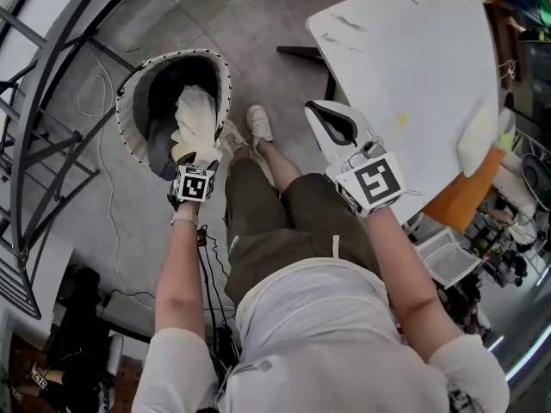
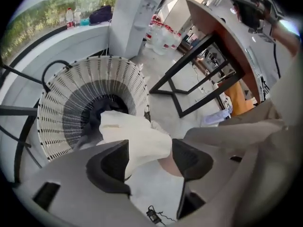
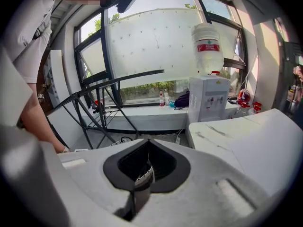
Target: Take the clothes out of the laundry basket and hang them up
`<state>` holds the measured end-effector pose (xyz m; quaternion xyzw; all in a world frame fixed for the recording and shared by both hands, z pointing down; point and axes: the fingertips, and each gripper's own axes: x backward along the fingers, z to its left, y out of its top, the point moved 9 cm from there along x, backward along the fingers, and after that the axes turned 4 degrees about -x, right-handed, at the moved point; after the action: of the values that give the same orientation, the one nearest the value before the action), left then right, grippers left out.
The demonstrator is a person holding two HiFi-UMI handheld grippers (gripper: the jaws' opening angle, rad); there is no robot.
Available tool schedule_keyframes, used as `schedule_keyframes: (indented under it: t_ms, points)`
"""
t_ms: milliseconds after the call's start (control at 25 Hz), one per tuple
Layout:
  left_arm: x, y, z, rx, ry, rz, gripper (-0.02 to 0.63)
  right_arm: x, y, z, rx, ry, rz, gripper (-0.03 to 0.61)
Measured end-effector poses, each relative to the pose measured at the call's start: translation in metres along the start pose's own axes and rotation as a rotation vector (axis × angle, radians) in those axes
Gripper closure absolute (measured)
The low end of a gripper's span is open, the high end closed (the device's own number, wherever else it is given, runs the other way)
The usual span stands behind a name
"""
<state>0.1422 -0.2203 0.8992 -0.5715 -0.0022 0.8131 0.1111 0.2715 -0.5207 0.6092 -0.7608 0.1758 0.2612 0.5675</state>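
Note:
The white wicker laundry basket (image 1: pixel 129 110) (image 2: pixel 61 103) stands on the floor at the left, with dark clothes (image 1: pixel 164 101) (image 2: pixel 94 112) inside. A cream garment (image 1: pixel 196 123) (image 2: pixel 135 136) rises out of it. My left gripper (image 1: pixel 196 157) (image 2: pixel 149 162) is at the basket's near rim, its jaws spread wide. The cream cloth lies between them, against the left jaw and clear of the right one. My right gripper (image 1: pixel 331 123) (image 3: pixel 144 167) hovers by the white table's corner, shut, holding no clothing.
A white table (image 1: pixel 413 67) with black legs (image 2: pixel 189 79) fills the right side. A black metal rack (image 1: pixel 43 101) (image 3: pixel 104 98) stands left of the basket. A water dispenser (image 3: pixel 208 93) is by the window. Cables (image 1: pixel 103 196) trail on the floor near the person's shoes (image 1: pixel 258 123).

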Motion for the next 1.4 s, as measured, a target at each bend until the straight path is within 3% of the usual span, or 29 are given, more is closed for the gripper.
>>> schedule_keyframes:
  t_ms: [240,360,440,520,640,880,1120,1400]
  points:
    - [-0.040,-0.004,0.006,-0.079,0.037,0.090,0.344,-0.010,-0.015,-0.009,-0.001,0.007,0.043,0.572]
    - [-0.038,-0.005,0.008,-0.063,0.093,0.085,0.463,-0.008,-0.023,-0.009,-0.002,0.014,0.053,0.572]
    - [-0.029,-0.003,0.012,-0.028,0.105,0.064,0.494,-0.007,-0.021,-0.010,-0.003,0.019,0.048,0.572]
    - [-0.013,0.000,0.014,0.008,0.110,0.043,0.569,-0.007,-0.013,-0.010,-0.008,0.026,0.043,0.572]
    - [0.018,0.004,0.021,0.074,0.151,0.009,0.595,-0.008,0.002,-0.012,-0.015,0.033,0.028,0.571]
    - [0.107,0.015,0.019,0.173,0.245,-0.152,0.598,0.009,0.038,-0.006,0.016,0.067,-0.024,0.572]
    - [0.200,0.045,0.008,0.110,0.384,-0.324,0.598,0.018,0.067,0.005,0.076,0.126,-0.085,0.572]
    - [0.315,0.061,-0.019,0.168,0.544,-0.576,0.598,0.030,0.090,0.022,0.126,0.215,-0.148,0.572]
